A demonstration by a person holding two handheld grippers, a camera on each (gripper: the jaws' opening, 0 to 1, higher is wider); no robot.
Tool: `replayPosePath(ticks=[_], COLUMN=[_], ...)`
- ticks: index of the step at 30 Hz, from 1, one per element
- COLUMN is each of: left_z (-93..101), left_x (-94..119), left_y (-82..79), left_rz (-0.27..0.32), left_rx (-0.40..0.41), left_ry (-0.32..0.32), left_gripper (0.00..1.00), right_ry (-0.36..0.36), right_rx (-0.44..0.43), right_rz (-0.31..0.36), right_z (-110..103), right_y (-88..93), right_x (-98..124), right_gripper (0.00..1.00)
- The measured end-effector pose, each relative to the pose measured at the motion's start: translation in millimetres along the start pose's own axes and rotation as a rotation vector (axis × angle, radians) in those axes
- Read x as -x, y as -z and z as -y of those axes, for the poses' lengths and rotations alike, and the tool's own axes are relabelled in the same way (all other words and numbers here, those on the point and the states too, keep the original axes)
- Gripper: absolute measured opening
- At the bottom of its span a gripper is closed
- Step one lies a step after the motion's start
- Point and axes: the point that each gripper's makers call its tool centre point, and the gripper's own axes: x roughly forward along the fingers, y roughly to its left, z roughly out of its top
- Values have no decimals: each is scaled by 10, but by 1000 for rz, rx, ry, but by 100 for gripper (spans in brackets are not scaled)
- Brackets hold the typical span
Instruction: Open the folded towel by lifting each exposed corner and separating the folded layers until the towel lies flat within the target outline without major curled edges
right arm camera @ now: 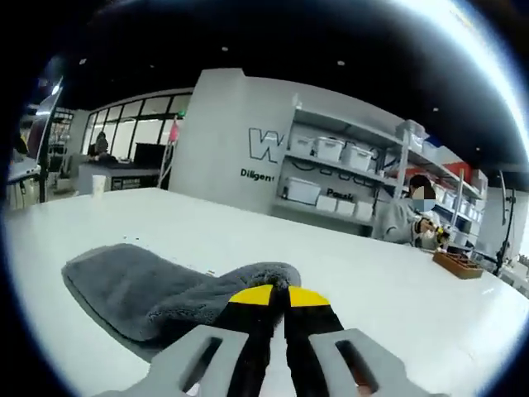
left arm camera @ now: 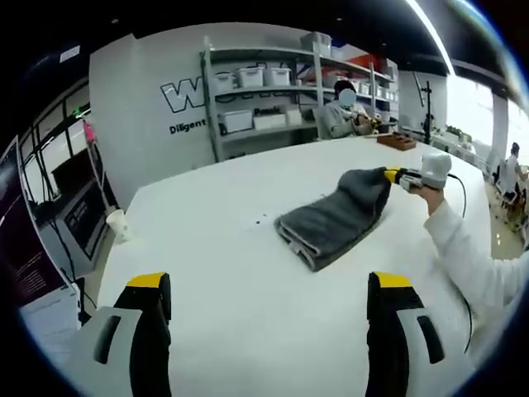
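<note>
Right gripper [right arm camera: 277,295] jaws clamped on grey towel [left arm camera: 335,217] corner, mid white table [left arm camera: 231,273]. Left gripper [left arm camera: 269,285] jaws apart, near edge. Peel the layer slowly, pin the lower fold.

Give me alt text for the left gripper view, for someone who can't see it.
A folded grey towel lies on a white table, its far corner lifted by the right gripper, held in a person's hand. The left gripper is open in the foreground, well short of the towel. Shelves with bins stand behind.
</note>
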Motion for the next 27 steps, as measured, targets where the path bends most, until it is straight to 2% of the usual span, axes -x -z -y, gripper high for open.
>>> replayPosePath(ticks=[7, 14, 18, 23, 27], left_z=[8, 8, 11, 6, -10], left_x=[7, 11, 11, 30, 39], left_y=[-6, -8, -6, -15, -22], left_rz=[3, 5, 5, 10, 15], left_rx=[-1, -1, -1, -1, 4], left_ry=[1, 2, 4, 5, 9], left_gripper=[97, 97, 97, 97, 97], right_ry=[27, 44, 41, 40, 36], right_rx=[-59, -82, -85, -83, -31], right_rz=[-107, -188, -212, -216, -213], right_z=[159, 217, 211, 219, 246], right_y=[489, 853, 945, 952, 913], right_x=[-22, 41, 59, 64, 69], right_gripper=[0, 0, 0, 0, 0])
